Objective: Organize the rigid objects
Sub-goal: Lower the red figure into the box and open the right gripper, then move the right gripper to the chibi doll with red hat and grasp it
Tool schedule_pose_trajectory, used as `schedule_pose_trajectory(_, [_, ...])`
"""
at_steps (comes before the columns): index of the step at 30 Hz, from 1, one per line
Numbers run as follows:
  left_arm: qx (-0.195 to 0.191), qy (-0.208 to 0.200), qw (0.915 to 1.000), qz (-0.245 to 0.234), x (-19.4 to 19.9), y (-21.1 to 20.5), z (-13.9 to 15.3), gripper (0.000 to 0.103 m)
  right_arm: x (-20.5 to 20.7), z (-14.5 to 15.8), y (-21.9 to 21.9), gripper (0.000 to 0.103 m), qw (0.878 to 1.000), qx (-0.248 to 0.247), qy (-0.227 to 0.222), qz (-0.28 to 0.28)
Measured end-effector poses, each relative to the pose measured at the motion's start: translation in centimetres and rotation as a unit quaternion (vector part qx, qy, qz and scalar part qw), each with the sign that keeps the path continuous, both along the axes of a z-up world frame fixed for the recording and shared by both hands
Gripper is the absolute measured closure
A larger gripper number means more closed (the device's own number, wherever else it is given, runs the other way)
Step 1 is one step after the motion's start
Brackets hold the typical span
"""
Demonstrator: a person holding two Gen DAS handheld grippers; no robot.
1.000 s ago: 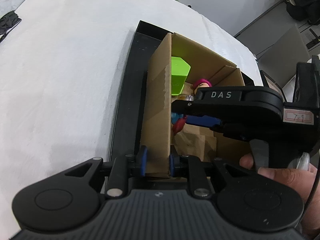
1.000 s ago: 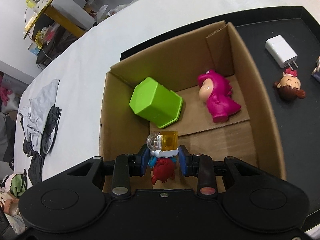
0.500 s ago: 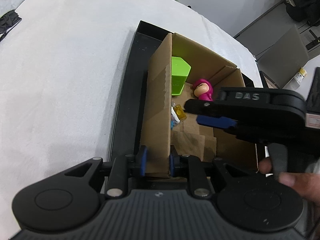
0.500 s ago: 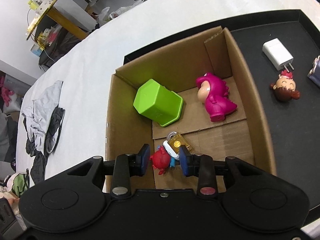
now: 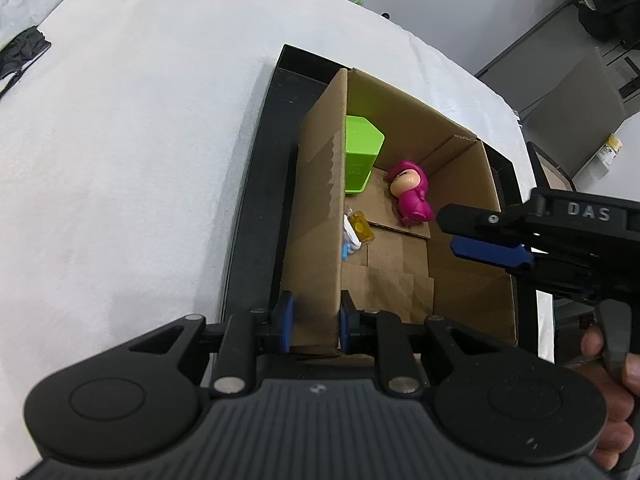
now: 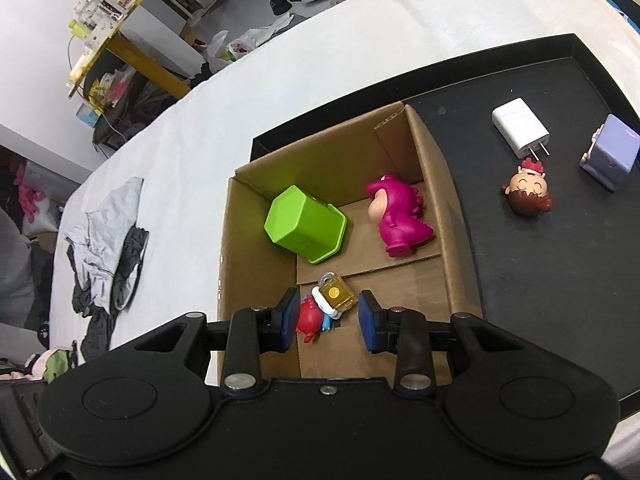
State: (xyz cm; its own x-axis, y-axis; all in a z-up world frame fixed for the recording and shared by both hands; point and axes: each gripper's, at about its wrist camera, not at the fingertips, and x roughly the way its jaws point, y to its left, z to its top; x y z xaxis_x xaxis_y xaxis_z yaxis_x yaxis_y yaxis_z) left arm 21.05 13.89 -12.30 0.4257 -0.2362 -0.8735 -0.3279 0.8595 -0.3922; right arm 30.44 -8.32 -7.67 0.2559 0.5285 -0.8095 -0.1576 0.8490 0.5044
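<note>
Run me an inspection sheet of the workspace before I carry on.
Surface: white-clothed table, black tray on it.
Job's things: cardboard box holds green container, pink dinosaur, mug figure; charger, doll head, lilac toy lie on tray.
Clutter: clothes heap on table.
Grippers: left gripper shut on box wall; right gripper open, empty, above mug figure.
Cables: nothing seen.
Surroundings: shelf, bags on floor.

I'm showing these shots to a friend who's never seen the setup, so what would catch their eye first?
Probably the bright green hexagonal plastic cup lying on its side in the brown cardboard box, beside the magenta dinosaur-suit figurine. Nearer the camera, a small red and blue toy figure with a yellow mug lies on the box floor below the right gripper. The left gripper pinches the box's wall.
</note>
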Motion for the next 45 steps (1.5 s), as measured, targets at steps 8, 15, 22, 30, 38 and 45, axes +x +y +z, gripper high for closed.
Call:
schedule_pose_trajectory(8, [0.010, 0.000, 0.9999, 0.002, -0.1, -0.3, 0.3, 0.084, -0.1, 0.9, -1.6, 0.060, 1.000, 0.021, -0.004, 0.005])
schedule_pose_trajectory(15, [0.021, 0.007, 0.9997, 0.007, 0.0, -0.5, 0.4, 0.084, 0.3, 1.5, -3.4, 0.051, 0.999, 0.046, -0.013, -0.001])
schedule_pose_trajectory(22, [0.037, 0.012, 0.9992, 0.008, 0.1, -1.3, 0.7, 0.084, 1.1, 2.1, -5.3, 0.038, 0.998, 0.060, -0.022, -0.016])
schedule_pose_trajectory(30, [0.052, 0.017, 0.9983, 0.020, 0.2, -1.6, 1.0, 0.085, 1.8, 2.2, -7.8, 0.025, 0.997, 0.053, -0.038, -0.034])
schedule_pose_trajectory(38, [0.066, 0.021, 0.9972, 0.027, 0.4, -2.1, 1.3, 0.085, 2.7, 1.9, -9.5, 0.019, 0.997, 0.047, -0.042, -0.048])
schedule_pose_trajectory(45, [0.071, 0.021, 0.9968, 0.029, 0.7, -2.3, 1.5, 0.085, 3.2, 1.9, -11.4, 0.010, 0.996, 0.057, -0.050, -0.049])
